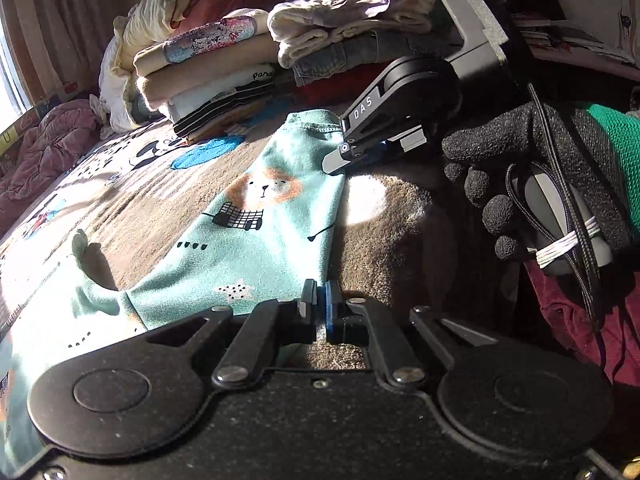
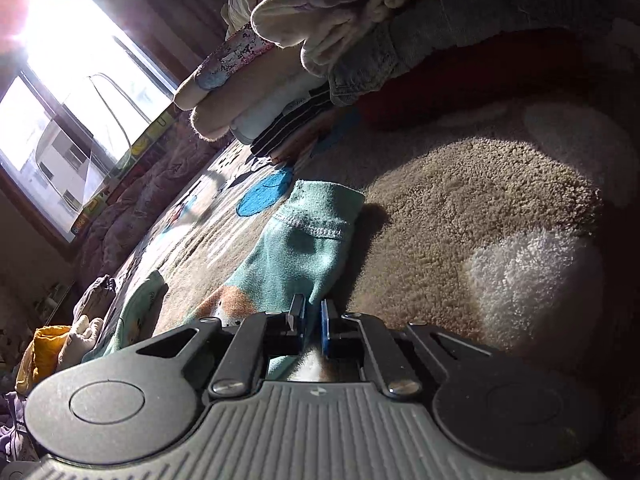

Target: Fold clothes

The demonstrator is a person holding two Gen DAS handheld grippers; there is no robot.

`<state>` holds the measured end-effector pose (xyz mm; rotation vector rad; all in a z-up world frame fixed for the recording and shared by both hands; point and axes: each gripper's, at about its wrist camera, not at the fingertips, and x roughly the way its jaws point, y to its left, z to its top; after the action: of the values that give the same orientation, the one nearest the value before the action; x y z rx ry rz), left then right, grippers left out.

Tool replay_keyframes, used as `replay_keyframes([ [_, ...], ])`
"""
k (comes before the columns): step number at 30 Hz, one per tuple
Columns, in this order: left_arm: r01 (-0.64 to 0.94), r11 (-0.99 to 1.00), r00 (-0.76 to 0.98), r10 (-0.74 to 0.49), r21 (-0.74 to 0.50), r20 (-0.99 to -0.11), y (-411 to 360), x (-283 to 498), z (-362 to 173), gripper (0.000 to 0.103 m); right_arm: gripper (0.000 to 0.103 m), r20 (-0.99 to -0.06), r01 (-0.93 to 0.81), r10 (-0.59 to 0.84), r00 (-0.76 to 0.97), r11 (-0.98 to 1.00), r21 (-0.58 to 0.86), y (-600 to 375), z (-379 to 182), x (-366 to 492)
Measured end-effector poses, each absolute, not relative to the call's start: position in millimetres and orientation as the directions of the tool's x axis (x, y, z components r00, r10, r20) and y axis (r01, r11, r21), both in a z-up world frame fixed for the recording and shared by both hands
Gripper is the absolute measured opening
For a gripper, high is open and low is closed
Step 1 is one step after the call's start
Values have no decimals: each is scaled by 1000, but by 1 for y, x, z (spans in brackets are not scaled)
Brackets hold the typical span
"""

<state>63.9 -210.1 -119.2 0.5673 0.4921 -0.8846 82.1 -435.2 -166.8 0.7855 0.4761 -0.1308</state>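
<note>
left gripper [image 1: 320, 304], black with blue pads, sits lowest in the left wrist view; jaws nearly together with only a thin slit between the pads, pinching the near edge of a teal fleece kids' garment with bear and star print [image 1: 256, 232]; the garment lies flat on a brown plush blanket with cartoon patches [image 1: 392, 224] that covers the bed, running from the near edge toward the far side; its hemmed cuff end points at the folded piles; right gripper [image 1: 340, 160] comes in from the right side of the blanket, tips down on the garment's far right edge near the cuff, held by a hand in a black knit glove with a green cuff [image 1: 532, 184]; in the right wrist view the right gripper [image 2: 312, 320] has a small gap between its pads, teal cloth lies under and between them; cannot tell if it actually grips the cloth; stack of folded beige, white and striped clothes [image 1: 216, 80] stands at the far side of the blanket; second pile with cream top, denim and red layers [image 1: 352, 36] just beside it to the right; crumpled pink quilt [image 1: 44, 148] along the left edge by the window [image 2: 72, 92]; loose yellow cloth [image 2: 44, 348] and other crumpled bits off the left edge, too dark to identify
</note>
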Motion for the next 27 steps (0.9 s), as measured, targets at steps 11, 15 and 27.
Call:
replay_keyframes([
  [11, 678, 733, 650, -559, 61, -515, -132, 97, -85, 11, 6, -452, 287, 61, 890, 697, 658, -439, -166, 83],
  [15, 669, 738, 671, -546, 91, -502, -124, 98, -79, 10, 5, -449, 285, 53, 892, 705, 650, -440, -166, 85],
  [27, 621, 168, 738, -454, 766, -499, -171, 22, -141, 36, 5, -446, 282, 48, 894, 712, 643, -440, -167, 86],
])
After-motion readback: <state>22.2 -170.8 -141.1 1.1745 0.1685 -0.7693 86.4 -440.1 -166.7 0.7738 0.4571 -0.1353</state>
